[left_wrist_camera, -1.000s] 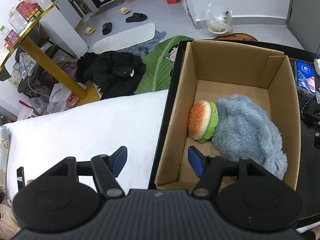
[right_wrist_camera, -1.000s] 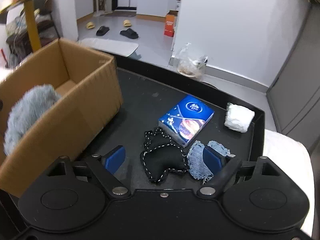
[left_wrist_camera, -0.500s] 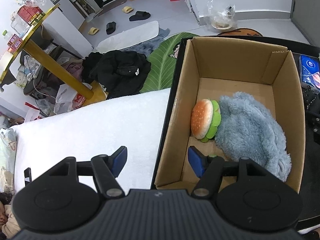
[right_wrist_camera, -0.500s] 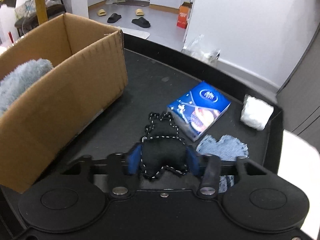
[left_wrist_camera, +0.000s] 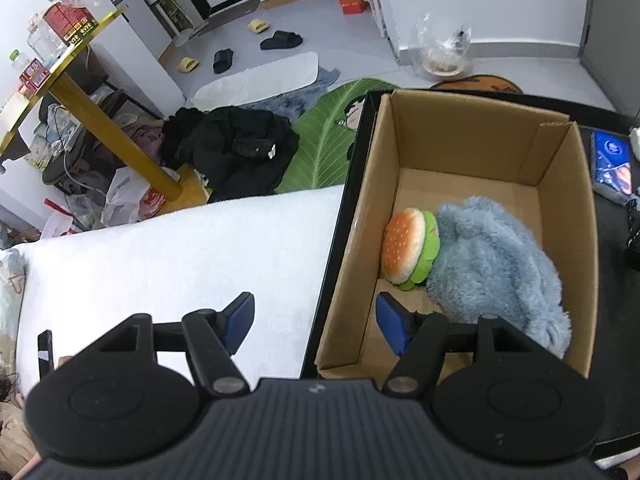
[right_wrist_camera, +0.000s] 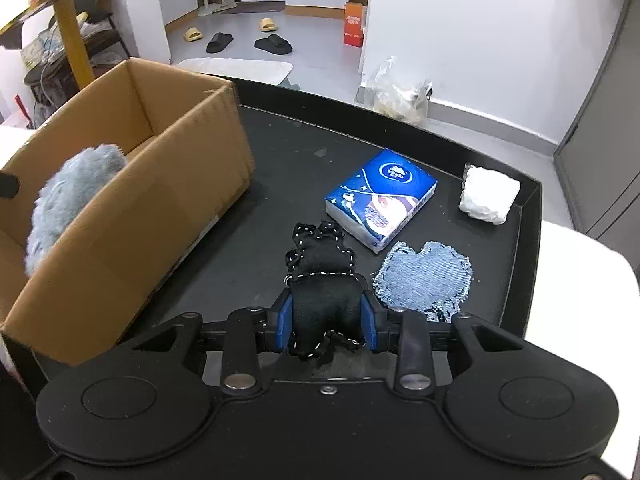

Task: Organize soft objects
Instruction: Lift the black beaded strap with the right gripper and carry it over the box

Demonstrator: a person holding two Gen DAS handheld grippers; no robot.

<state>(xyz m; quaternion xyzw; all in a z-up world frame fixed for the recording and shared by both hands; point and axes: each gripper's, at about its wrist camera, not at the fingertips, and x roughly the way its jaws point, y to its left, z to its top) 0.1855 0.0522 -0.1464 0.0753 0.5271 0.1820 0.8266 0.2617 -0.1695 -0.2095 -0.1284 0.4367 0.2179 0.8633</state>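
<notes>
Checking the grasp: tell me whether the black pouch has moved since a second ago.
Yes. The black pouch now sits farther from the tissue pack, between the closing right gripper's jaws.

Matt brown corrugated cardboard box (right_wrist_camera: 132,216); shaggy grey-blue plush (left_wrist_camera: 492,264); frayed blue denim patch (right_wrist_camera: 424,276); glossy blue plastic-wrapped tissue pack (right_wrist_camera: 380,196); matt black cloth pouch (right_wrist_camera: 324,292), white-stitched.

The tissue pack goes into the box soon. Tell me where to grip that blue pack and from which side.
Grip the blue tissue pack across its two long sides, near the middle, coming from above. It lies flat on the black tray, a soft rectangular block, so the narrow span probably fits the jaws best. Its near corner sits close to the black stitched pouch and denim patch, so mid-length is clearer.
</notes>
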